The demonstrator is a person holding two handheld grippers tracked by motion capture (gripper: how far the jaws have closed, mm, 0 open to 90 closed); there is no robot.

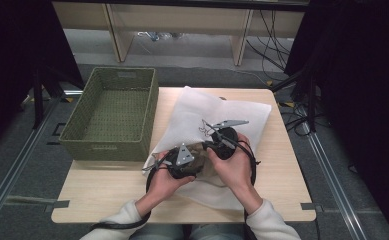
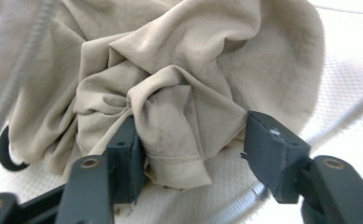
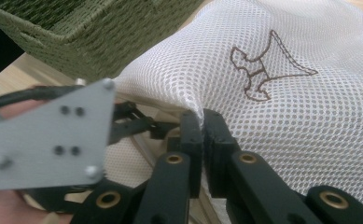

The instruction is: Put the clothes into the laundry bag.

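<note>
1. Left gripper (image 2: 188,154): jaws spread apart around a bunched fold of the beige garment (image 2: 170,93). One jaw lies against the cloth at its side; the other stands clear of it, so nothing is clamped.
2. Beige garment: crumpled in a heap on the white mesh bag (image 3: 282,93), at the bag's open edge, directly ahead of the left gripper's jaws.
3. Right gripper (image 3: 201,130): jaws pressed together, pinching an edge of the white mesh bag between the pads.
4. White mesh bag: spread over the middle of the wooden table (image 1: 107,192), bearing a brown stitched figure (image 3: 263,70) on its upper layer.
5. Green woven basket (image 1: 113,112): stands at the table's far left, just beside the bag.
6. Both hands, left hand (image 1: 164,182) and right hand (image 1: 232,167), meet close together over the bag's near part.
</note>
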